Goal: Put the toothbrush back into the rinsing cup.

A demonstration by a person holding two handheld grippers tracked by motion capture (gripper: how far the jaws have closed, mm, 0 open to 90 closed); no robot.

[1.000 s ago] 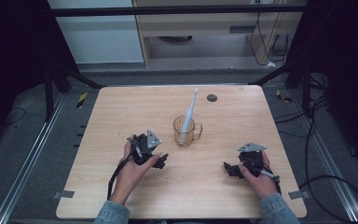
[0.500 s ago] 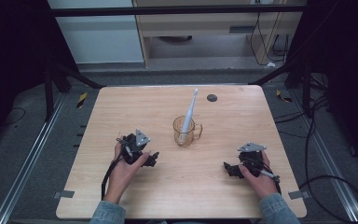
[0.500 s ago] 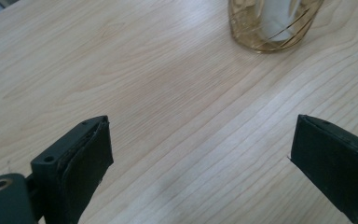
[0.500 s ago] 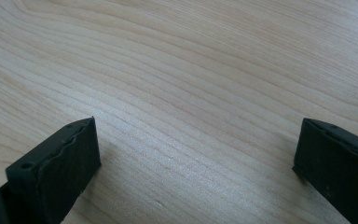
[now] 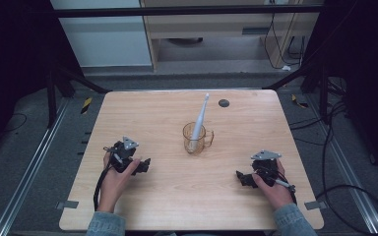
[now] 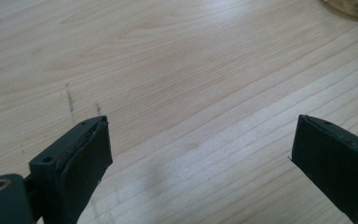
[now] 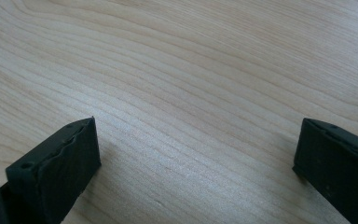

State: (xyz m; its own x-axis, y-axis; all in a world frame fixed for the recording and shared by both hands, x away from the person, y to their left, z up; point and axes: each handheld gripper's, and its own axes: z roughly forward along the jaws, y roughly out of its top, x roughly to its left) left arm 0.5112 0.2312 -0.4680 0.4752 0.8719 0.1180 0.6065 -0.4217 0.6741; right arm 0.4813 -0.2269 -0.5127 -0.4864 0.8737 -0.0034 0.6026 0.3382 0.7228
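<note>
Both grippers, left (image 5: 144, 165) and right (image 5: 241, 178), rest open-fingered beside the fragile clear glass mug (image 5: 195, 139) holding a light white toothbrush (image 5: 200, 117), best gripped mid-handle.

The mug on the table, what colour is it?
The mug is clear amber glass, seen best in the high view.

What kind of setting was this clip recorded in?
Probably a lab or workshop recording station, not a home. A bare wooden table sits inside a dark metal frame, loose cables trail over the grey floor, and cabinets stand behind.
</note>
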